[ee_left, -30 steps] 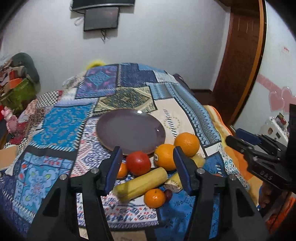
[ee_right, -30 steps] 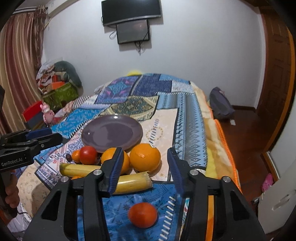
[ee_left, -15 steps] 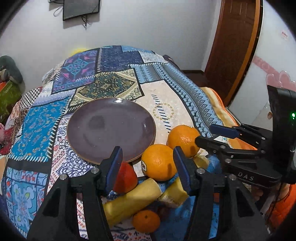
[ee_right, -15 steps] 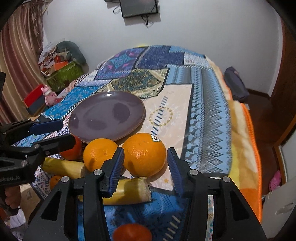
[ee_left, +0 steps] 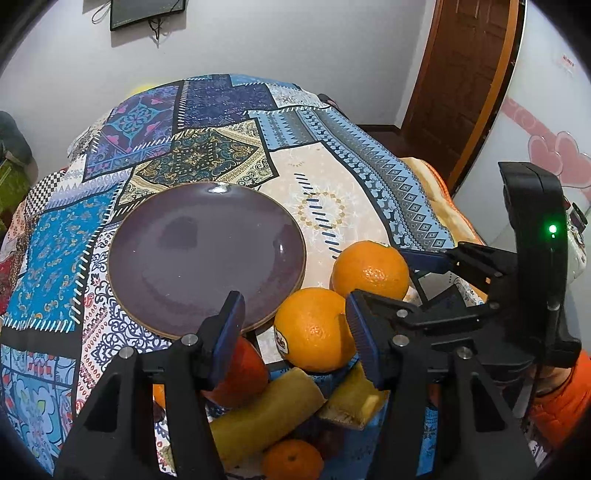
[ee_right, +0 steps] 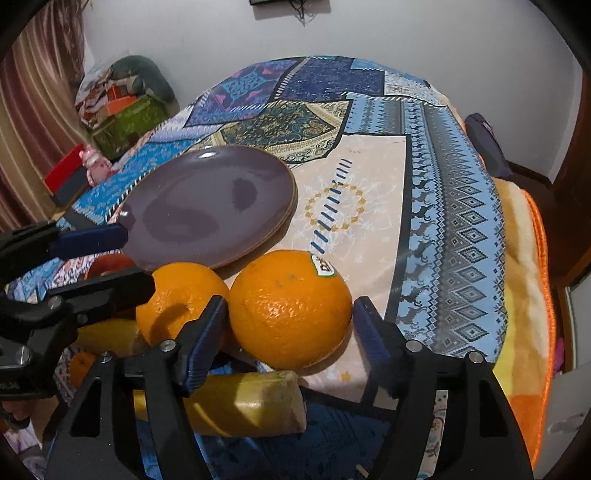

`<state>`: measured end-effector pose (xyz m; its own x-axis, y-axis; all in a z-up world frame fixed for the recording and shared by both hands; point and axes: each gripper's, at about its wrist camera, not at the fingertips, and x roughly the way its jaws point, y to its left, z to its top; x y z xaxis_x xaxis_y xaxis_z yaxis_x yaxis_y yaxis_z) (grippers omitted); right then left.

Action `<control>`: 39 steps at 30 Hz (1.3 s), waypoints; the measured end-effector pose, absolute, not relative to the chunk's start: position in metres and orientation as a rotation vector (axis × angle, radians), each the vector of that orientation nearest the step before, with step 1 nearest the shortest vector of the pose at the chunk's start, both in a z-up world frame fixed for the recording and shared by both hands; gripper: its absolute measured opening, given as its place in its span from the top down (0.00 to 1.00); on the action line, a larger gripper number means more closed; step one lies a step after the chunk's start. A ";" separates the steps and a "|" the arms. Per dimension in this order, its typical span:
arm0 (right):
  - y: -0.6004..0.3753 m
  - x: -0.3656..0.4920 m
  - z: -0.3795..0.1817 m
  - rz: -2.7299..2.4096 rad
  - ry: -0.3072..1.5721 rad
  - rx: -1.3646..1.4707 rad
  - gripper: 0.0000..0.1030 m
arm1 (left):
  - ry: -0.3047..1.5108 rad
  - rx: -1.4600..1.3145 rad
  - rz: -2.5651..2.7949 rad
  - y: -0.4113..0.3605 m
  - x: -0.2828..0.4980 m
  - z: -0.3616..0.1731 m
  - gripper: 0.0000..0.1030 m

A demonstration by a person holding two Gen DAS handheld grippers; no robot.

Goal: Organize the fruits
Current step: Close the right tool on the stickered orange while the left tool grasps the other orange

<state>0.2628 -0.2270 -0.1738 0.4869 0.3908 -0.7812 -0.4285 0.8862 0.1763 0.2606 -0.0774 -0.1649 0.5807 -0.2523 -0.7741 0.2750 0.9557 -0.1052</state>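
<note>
An empty purple plate (ee_left: 207,251) (ee_right: 210,206) lies on the patchwork cloth. Two oranges sit at its near edge. My left gripper (ee_left: 295,325) is open with its fingers on either side of the near orange (ee_left: 314,328) (ee_right: 177,299). My right gripper (ee_right: 288,325) is open around the far orange (ee_right: 291,306) (ee_left: 369,269), fingers close beside it. Two banana pieces (ee_left: 266,410) (ee_right: 243,402), a tomato (ee_left: 240,373) and a small tangerine (ee_left: 291,459) lie below the oranges.
The patchwork blanket (ee_right: 369,110) covers a bed that drops off at the right (ee_right: 524,258). A green box and clutter (ee_right: 122,114) stand at the left. A wooden door (ee_left: 461,74) is at the right, a dark screen (ee_left: 147,11) on the wall.
Both grippers moved forward and down toward the oranges. Each now has an orange between its open fingers; the fruits themselves have not moved.
</note>
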 end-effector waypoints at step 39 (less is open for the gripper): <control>-0.282 0.236 -0.150 0.457 0.874 0.116 0.36 | 1.100 0.131 -0.318 -0.118 0.272 -0.197 0.41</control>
